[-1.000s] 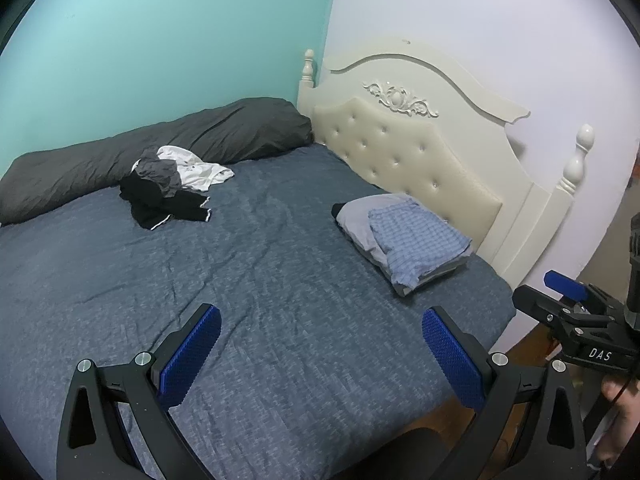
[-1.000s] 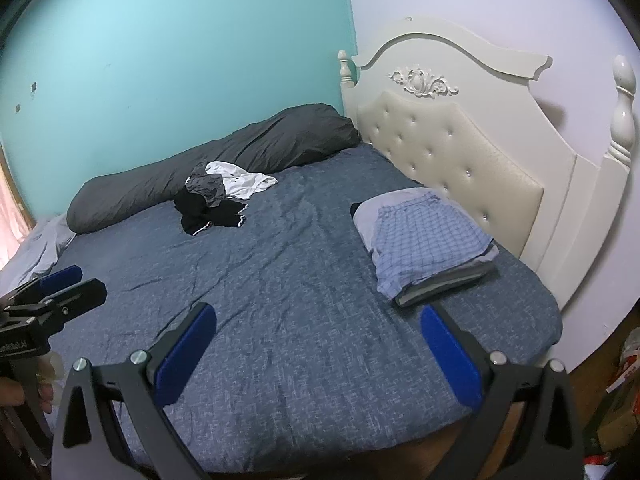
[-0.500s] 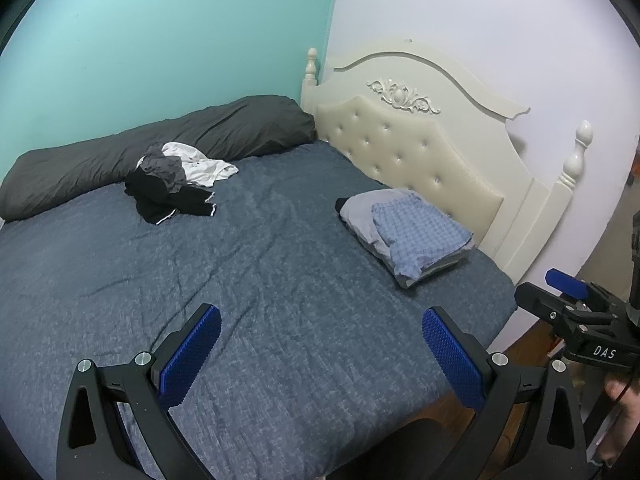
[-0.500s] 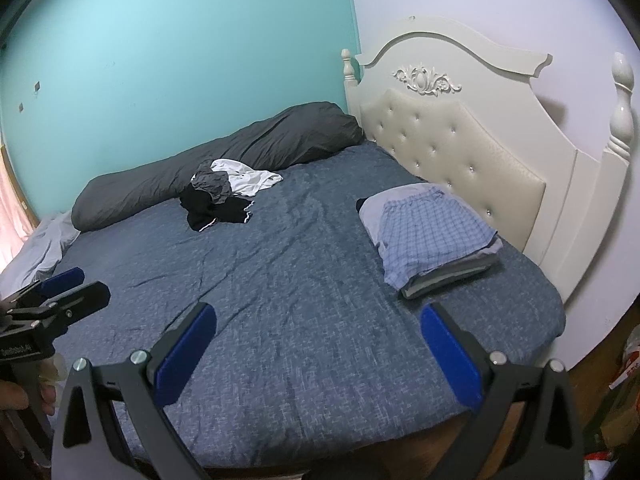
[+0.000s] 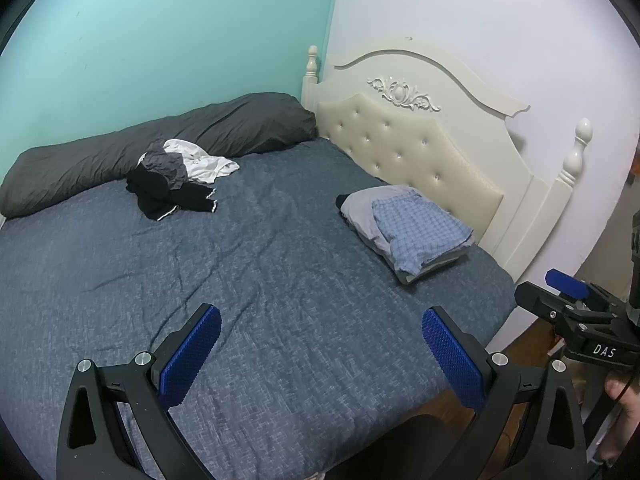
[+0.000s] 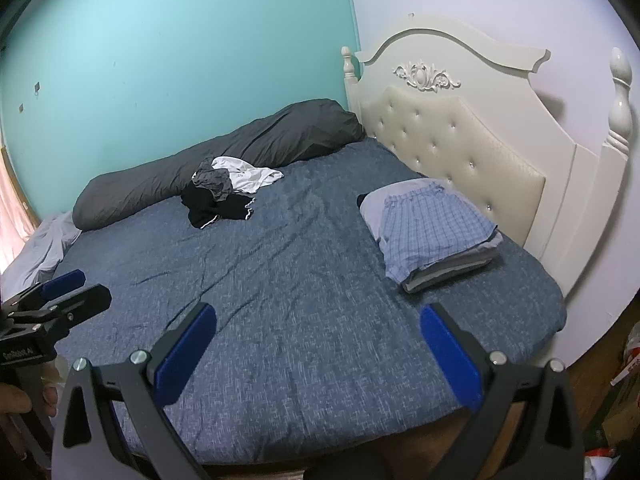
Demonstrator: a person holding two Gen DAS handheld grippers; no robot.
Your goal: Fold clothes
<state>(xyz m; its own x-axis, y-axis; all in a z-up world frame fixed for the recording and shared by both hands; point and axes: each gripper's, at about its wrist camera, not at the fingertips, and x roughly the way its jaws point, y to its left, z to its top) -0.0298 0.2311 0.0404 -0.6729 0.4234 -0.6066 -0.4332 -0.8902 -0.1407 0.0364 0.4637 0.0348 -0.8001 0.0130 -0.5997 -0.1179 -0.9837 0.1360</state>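
1. Teal on one side and pale lilac on the other, the walls meet behind a bed spread with a mottled dark-blue cover (image 5: 280,300); the clothes you must fold lie on it.
2. Your target, I judge, is the crumpled heap of black, grey and white garments (image 5: 176,180), lying far across the bed against the long dark-grey bolster pillow (image 5: 160,148).
3. From your left claw (image 5: 320,344) the heap sits ahead and to the left, well apart; from your right claw (image 6: 316,344) it is also ahead and left. The left one looks the nearer, though not by much.
4. The heap runs roughly along the bolster, with no clear long axis to line up on.
5. Both claws are spread wide and hold nothing, hovering over the near edge of the bed.
6. To the right, near the cream tufted headboard (image 5: 420,152), rests a folded stack topped by blue checked cloth (image 5: 412,232), seemingly finished work.
7. Bare cover between heap and stack gives you room to lay a garment flat.
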